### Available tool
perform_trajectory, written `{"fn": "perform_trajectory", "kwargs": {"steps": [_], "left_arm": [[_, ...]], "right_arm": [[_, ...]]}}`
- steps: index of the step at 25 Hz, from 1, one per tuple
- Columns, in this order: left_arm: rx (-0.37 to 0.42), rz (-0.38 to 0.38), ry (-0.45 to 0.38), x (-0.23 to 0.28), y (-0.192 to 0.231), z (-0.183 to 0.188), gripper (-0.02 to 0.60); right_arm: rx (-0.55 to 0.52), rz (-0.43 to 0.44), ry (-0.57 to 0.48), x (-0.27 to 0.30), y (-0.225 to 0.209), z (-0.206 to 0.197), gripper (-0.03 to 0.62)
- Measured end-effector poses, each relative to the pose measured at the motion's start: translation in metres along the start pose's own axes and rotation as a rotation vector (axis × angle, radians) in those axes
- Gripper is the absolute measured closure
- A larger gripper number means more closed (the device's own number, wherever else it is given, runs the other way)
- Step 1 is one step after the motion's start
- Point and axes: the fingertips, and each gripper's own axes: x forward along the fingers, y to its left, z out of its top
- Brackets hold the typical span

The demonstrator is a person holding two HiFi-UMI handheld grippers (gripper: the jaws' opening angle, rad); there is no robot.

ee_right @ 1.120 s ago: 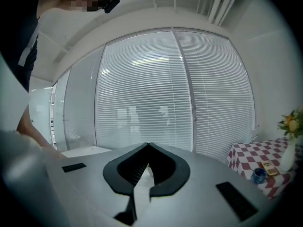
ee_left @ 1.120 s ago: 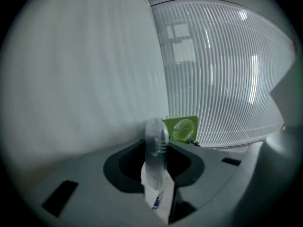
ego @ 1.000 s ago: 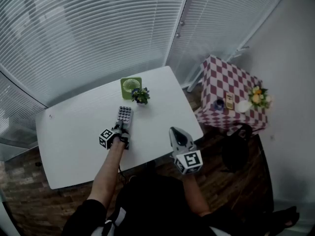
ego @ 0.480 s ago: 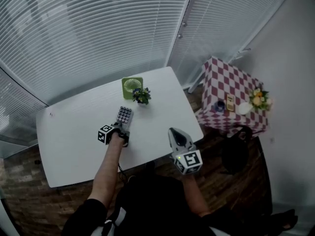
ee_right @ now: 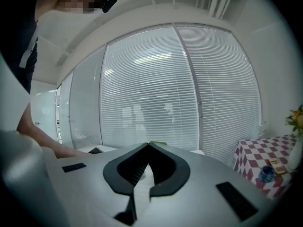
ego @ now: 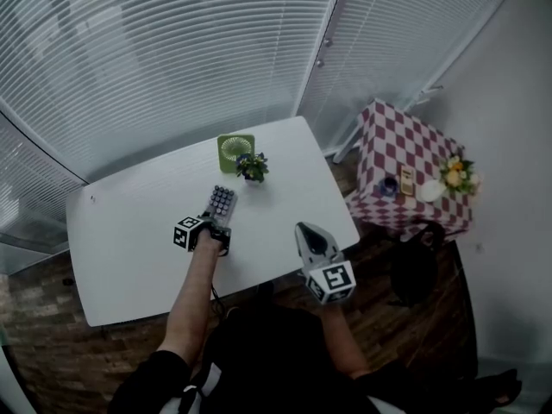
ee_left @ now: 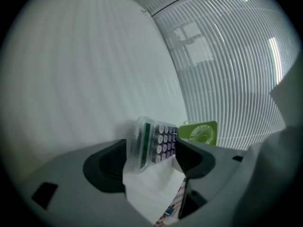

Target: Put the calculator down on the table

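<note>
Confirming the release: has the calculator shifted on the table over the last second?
No. The calculator keeps its spot on the near side of the potted plant and green fan, while the left gripper has its jaws opening around it.

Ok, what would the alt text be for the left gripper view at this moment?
A clear-cased calculator with round keys sits between the opening jaws of the left gripper, whose pads seem clear of it, on a white table. A small green fan stands just beyond it, in front of white blinds.
</note>
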Motion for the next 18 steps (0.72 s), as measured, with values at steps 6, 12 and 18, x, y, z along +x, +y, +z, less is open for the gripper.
{"fn": "perform_trajectory", "kwargs": {"steps": [6,12,18], "left_arm": [[-0.008,-0.025,0.008,-0.008,-0.006,0.001,0.284],[-0.022,-0.042,0.033,-0.017,0.007,-0.005,0.284],[-0.004,-0.122,0.038,-0.036,0.0,-0.006,0.284]], "right_arm": [[0.017,0.017,-0.003,0.006,0.009,0.005,0.588],[0.018,0.029,0.005,0.008,0.017,0.0,0.588],[-0.001,0.032,-0.022,0.011,0.022,0.007,0.588]]}}
